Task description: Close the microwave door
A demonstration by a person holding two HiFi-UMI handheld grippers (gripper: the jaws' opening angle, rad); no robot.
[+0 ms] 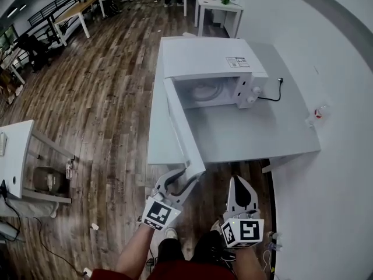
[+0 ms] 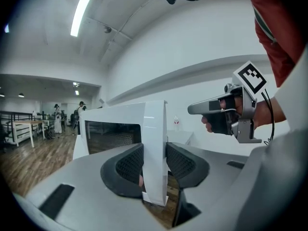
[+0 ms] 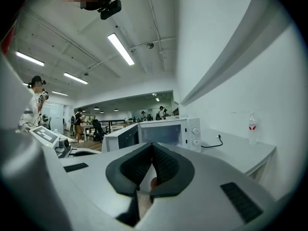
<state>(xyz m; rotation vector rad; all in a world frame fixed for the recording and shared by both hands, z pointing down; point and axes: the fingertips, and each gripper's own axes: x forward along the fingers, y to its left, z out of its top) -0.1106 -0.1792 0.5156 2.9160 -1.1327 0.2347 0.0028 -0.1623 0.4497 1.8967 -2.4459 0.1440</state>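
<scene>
The white microwave (image 1: 213, 69) stands on a grey table (image 1: 256, 133), and its door (image 1: 182, 130) is swung wide open toward me, past the table's front edge. My left gripper (image 1: 189, 177) is at the door's free end. In the left gripper view the door edge (image 2: 155, 143) stands upright between the two pads, which press on it from both sides. My right gripper (image 1: 241, 182) hangs just right of it, in front of the table, shut with nothing in it. In the right gripper view its pads (image 3: 152, 150) meet, and the microwave (image 3: 168, 134) lies ahead.
A black power cord (image 1: 271, 95) runs from the microwave's right side. A small bottle (image 1: 317, 112) stands at the table's right edge by the white wall. A white desk (image 1: 14, 156) is on the left over wooden floor. Other tables and people are far back.
</scene>
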